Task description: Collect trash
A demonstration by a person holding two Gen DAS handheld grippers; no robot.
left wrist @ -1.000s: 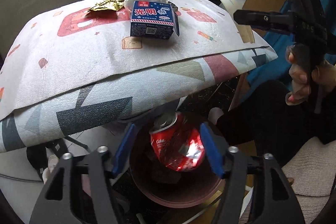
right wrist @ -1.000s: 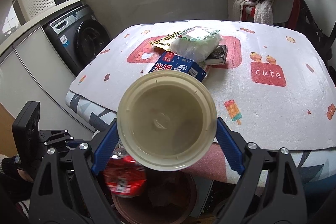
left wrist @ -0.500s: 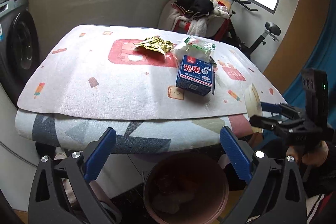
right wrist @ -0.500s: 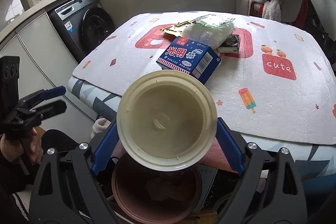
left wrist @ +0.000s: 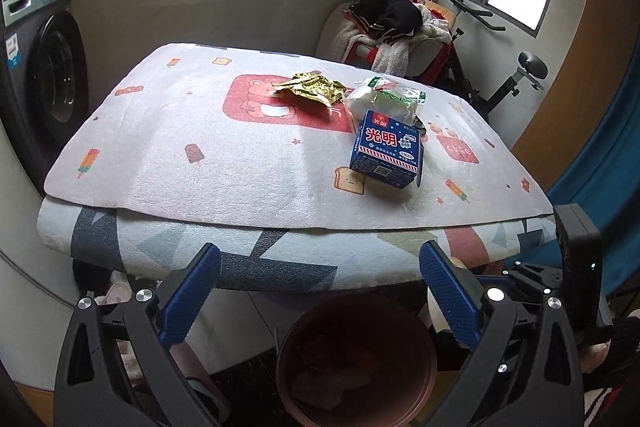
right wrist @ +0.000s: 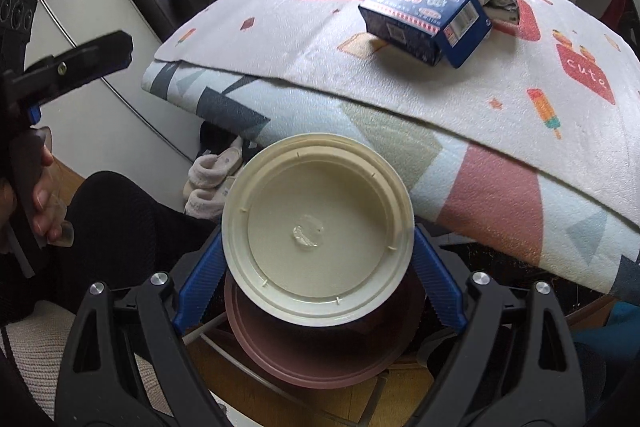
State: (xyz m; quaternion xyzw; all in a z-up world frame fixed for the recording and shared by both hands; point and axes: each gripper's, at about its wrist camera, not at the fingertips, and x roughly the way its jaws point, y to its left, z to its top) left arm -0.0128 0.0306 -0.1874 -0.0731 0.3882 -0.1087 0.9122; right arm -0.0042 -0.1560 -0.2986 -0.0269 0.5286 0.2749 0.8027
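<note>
The left gripper stands wide with nothing between its blue pads; its jaws have just been opening. Below it sits the pink bin, dark scraps inside. The right gripper clamps a cream bowl by its rim, mouth toward the camera, right over the bin. Beyond, on the table, lie a blue carton, a white bag just behind it and a gold wrapper beside that. A washer stands off to the left.
</note>
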